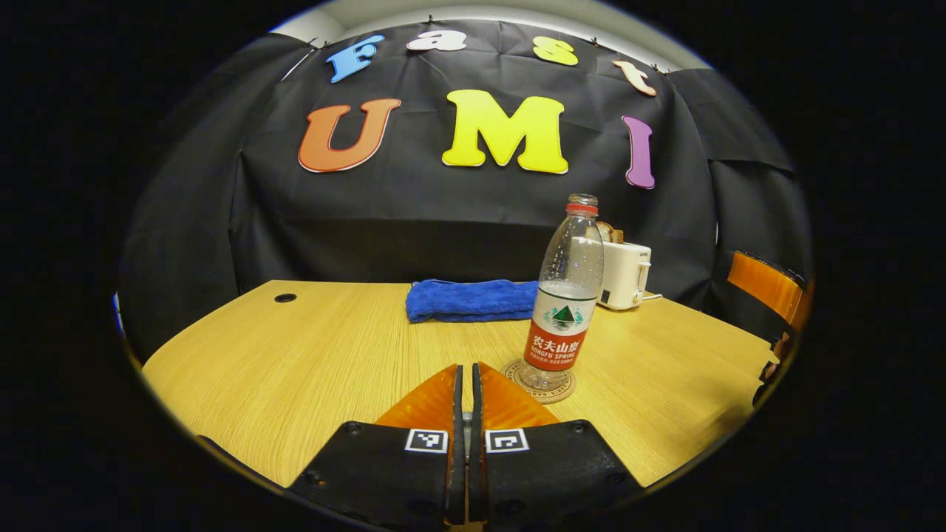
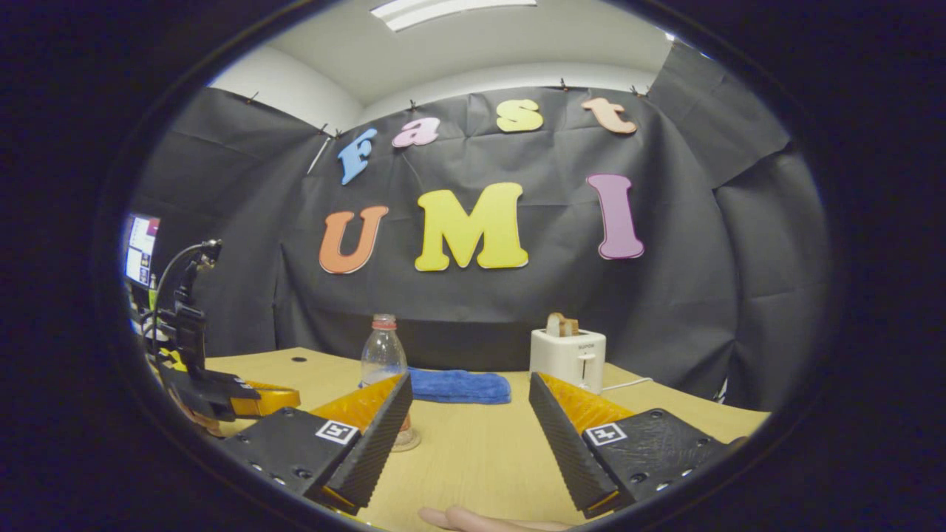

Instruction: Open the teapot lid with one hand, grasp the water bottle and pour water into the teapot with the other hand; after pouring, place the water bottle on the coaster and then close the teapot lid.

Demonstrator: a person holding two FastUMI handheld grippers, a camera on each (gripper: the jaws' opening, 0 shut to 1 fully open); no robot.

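Water bottle (image 1: pixel 565 295) stands on coaster (image 1: pixel 540 387), mid worktop (image 1: pixel 310 362), untouched. Left claw (image 1: pixel 465 378) together, right claw (image 2: pixel 468 414) apart, both empty. Teapot not spotted; seems lid step comes next.

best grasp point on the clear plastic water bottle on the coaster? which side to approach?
Grip the clear plastic water bottle across its labelled lower body, fingers level, coming from the near table edge. It stands upright on the round coaster; the blue folded towel and white toaster crowd behind. The open right gripper probably suits.
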